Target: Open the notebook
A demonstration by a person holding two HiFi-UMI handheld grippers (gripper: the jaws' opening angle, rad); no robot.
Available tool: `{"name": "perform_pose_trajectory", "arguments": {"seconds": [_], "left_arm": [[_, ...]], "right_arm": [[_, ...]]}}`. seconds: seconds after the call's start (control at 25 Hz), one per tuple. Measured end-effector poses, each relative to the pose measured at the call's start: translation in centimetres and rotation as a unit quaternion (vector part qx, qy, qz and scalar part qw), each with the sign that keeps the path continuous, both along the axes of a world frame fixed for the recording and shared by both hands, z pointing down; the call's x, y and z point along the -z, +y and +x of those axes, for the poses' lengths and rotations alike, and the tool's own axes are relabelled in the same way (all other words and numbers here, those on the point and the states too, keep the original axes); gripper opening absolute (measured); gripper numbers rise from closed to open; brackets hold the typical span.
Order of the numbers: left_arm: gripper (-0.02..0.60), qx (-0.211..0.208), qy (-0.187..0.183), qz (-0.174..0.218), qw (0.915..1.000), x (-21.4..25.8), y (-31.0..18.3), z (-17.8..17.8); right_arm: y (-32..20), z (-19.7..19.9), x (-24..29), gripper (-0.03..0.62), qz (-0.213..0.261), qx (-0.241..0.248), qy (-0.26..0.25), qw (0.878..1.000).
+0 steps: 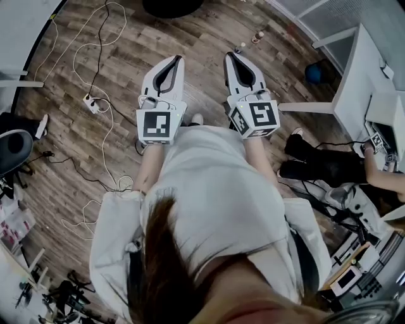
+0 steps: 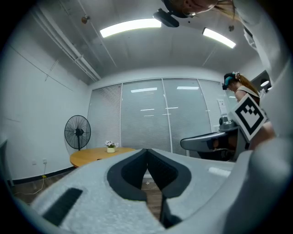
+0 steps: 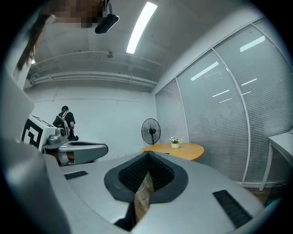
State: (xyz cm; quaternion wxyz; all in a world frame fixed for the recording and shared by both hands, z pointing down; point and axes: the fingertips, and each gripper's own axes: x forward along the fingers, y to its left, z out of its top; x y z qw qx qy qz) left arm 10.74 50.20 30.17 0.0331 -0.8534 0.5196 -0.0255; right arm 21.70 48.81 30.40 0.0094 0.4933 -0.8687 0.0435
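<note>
Close before the person's white shirt (image 1: 215,183), the grey-and-white left gripper (image 1: 176,59) and right gripper (image 1: 230,56) are pointing level, claws pinched together, holding nothing. Beyond, brown plank floor (image 1: 202,38) is showing. No notebook is appearing anywhere, so finding it, then parting a claw, probably comes first.

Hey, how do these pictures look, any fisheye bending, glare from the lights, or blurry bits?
Head view: strong fisheye, wooden floor curving toward dark corners, hair near the lens soft. Left gripper view: ceiling light strips blown out white, left gripper soft near the lens. Right gripper view: light strip glares, blinds bow outward, mosaic patch at top left.
</note>
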Motion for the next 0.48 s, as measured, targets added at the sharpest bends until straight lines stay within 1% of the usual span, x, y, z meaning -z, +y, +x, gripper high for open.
{"name": "perform_pose_trajectory", "arguments": {"seconds": [0.2,0.36,0.44,0.48], "left_arm": [[0.018,0.003,0.006,0.0,1.0,-0.1,0.1,-0.1],[0.02,0.009,0.017,-0.004,0.9998,0.1,0.2,-0.4],[0.033,0.006,0.017,-0.009,0.9998,0.1,0.1,-0.3],[0.053,0.003,0.018,-0.011,0.9998,0.1,0.0,-0.1]], "right_arm": [[0.3,-0.2,0.1,-0.003,0.008,0.011,0.0,1.0],[0.8,-0.3,0.9,0.0,0.019,0.02,-0.017,0.999],[0.9,-0.3,1.0,0.002,0.022,0.026,-0.02,0.999],[0.8,-0.2,1.0,0.002,0.022,0.027,-0.018,0.999]]}}
